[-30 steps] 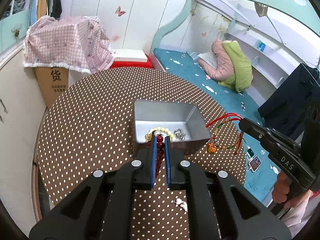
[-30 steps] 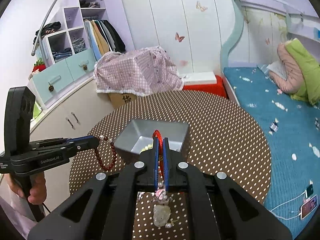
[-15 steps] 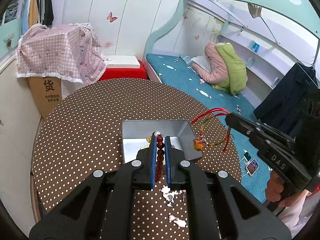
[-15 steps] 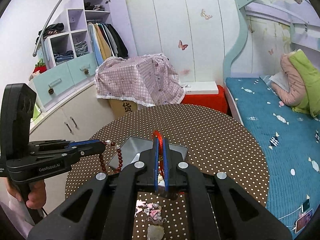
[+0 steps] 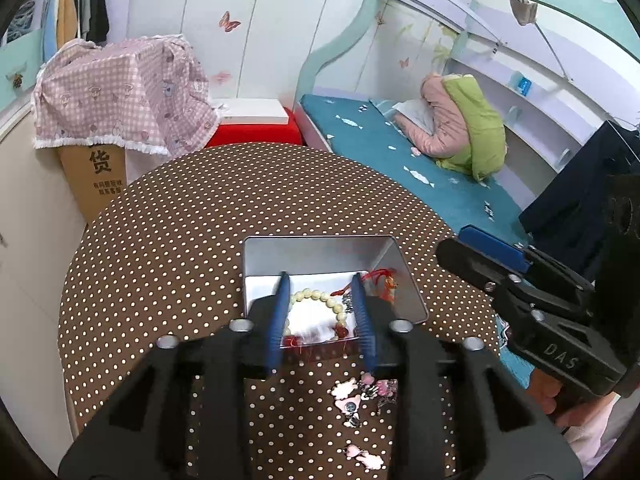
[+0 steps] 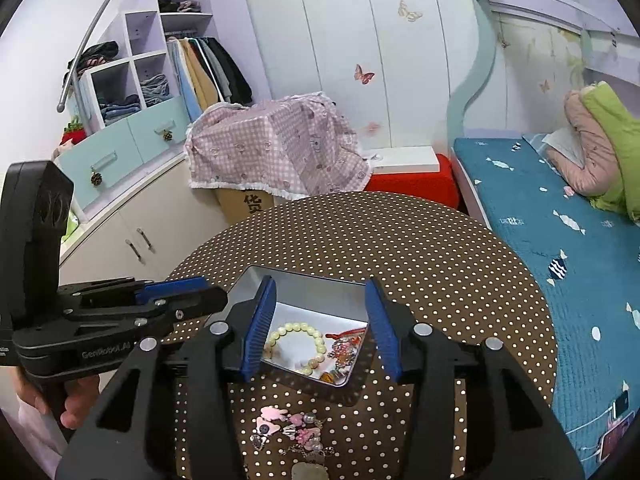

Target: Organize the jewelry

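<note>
A silver tin box point(image 5: 312, 250) point(image 6: 256, 280) stands on the round polka-dot table point(image 5: 200, 208). It holds a cream bead bracelet point(image 5: 316, 296) point(image 6: 296, 330), a dark red bead bracelet point(image 5: 316, 334) and a red cord bracelet point(image 5: 380, 280) point(image 6: 346, 334). My left gripper point(image 5: 322, 284) is open and empty over the box's near edge. My right gripper point(image 6: 322, 292) is open and empty over the box too. Pink charms and trinkets point(image 5: 362, 394) point(image 6: 290, 428) lie on the table in front of the box.
The right gripper's body point(image 5: 532, 304) shows at the right of the left wrist view. The left gripper's body point(image 6: 100, 320) shows at the left of the right wrist view. A covered cardboard box point(image 5: 108, 120), a bed point(image 5: 400, 160) and cabinets point(image 6: 132, 148) surround the table.
Both grippers have opened. The dark red bead bracelet has dropped from my left gripper into the box, and the red cord bracelet from my right gripper into the box.
</note>
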The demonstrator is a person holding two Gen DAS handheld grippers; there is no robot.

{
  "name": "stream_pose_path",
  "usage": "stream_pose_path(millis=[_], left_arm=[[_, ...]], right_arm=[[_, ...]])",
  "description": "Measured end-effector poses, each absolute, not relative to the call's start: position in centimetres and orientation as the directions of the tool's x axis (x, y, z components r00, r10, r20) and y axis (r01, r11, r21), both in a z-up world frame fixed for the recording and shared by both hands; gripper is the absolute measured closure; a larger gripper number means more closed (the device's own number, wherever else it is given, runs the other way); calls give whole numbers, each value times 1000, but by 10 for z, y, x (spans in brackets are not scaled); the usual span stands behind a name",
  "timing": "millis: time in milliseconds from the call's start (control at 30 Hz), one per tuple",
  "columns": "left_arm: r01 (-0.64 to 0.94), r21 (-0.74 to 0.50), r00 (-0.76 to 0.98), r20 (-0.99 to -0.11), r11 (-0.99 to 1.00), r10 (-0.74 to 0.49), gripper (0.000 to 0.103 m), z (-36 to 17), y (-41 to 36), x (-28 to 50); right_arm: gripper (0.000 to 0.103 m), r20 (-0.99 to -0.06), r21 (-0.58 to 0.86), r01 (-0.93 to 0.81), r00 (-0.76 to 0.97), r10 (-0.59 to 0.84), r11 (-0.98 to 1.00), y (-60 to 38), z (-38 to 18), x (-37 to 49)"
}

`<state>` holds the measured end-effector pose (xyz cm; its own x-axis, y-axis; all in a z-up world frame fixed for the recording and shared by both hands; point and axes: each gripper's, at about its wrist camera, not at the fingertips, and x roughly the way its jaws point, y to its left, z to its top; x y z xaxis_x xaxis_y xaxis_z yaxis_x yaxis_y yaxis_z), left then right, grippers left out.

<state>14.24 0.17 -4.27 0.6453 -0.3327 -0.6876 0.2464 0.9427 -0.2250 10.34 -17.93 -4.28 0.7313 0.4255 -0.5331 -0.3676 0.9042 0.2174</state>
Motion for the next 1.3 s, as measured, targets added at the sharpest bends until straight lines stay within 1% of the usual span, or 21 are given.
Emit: stream_pose_path(millis=[167,800,967,1300], left_arm=[[240,-223,645,-690,945,-327,69,-45,6,138],[244,-210,633,-705,947,-319,69,-49,1,107],[239,-209,625,-714,948,-315,69,-55,0,94],[221,-202,587,-753,954,-295,67,-77,1,66]], right_arm=[[54,-543,227,-342,733,410,912,-186,-44,103],[51,-554,234,-303,739,383,924,-200,-47,80],[49,-570,234,-288,733,371,929,-202,-53,69],[49,-617,235,-285,695,369,929,-197,-77,47]])
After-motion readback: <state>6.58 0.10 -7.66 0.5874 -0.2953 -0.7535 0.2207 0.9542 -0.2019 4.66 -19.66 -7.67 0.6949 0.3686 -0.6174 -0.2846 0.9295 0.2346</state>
